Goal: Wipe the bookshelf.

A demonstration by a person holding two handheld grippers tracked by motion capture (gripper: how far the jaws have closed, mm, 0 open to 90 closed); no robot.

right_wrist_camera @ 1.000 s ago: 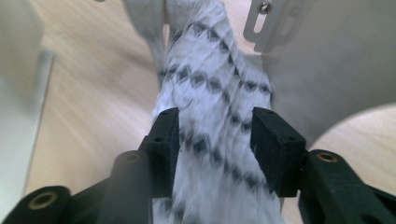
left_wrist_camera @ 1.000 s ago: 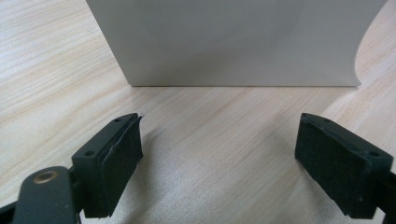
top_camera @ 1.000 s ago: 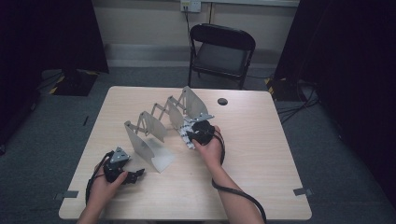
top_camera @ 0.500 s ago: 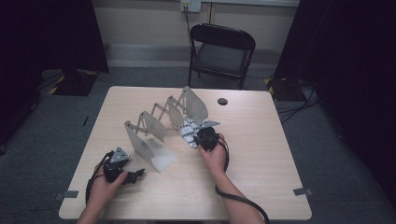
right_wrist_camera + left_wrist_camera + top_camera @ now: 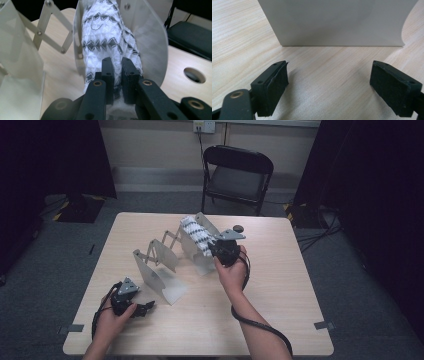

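At frame centre, the right claw [image 5: 117,75] pinches the patterned cloth [image 5: 107,42] between the rack's [image 5: 165,265] far plates; snagging could drag the rack across the worktop [image 5: 280,285]. The left claw [image 5: 329,85] gapes empty, lower left.

Wooden table [image 5: 280,285], expanding rack [image 5: 165,265] (white panels)

one pale wooden bench [image 5: 280,310] carries one white accordion-style rack of metal divider plates [image 5: 160,270], and three of its plates can be counted in the high view. one folded white cloth with black zigzag pattern [image 5: 196,234] sits in the rack, and one small round black object [image 5: 238,228] lies on the bench. there are two hand-held black grippers, the left gripper [image 5: 146,308] and the right gripper [image 5: 117,67], each with two fingers, and one black folding chair [image 5: 237,175] stands behind the bench.
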